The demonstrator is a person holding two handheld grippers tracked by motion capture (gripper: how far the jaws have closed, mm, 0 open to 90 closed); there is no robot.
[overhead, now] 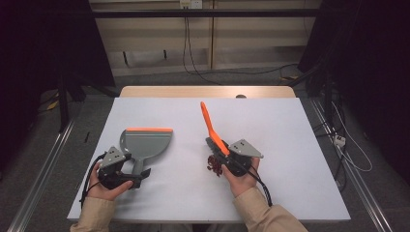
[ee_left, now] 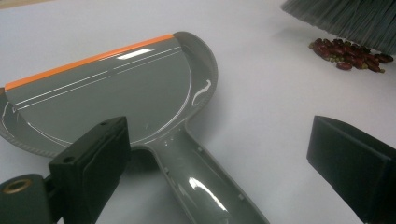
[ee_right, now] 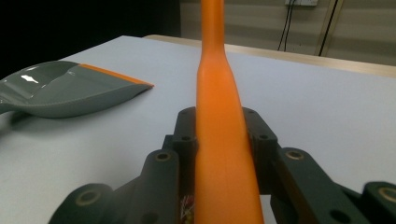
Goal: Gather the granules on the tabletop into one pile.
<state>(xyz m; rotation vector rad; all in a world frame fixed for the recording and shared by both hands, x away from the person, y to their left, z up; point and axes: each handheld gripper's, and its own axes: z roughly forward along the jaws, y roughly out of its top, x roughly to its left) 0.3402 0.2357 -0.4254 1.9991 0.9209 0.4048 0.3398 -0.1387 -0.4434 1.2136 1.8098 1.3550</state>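
Holding the brush (overhead: 211, 126) tight, the right claw (overhead: 223, 153) should push beans (overhead: 214, 164) toward the dustpan (overhead: 145, 141); the left claw (overhead: 137, 179) gapes open around its handle.

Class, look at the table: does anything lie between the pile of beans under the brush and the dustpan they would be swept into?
Nothing visible does. Bare table separates the beans from the dustpan, though its orange lip faces away from them.

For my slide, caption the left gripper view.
Open left claw straddles dustpan handle; brush over beans.
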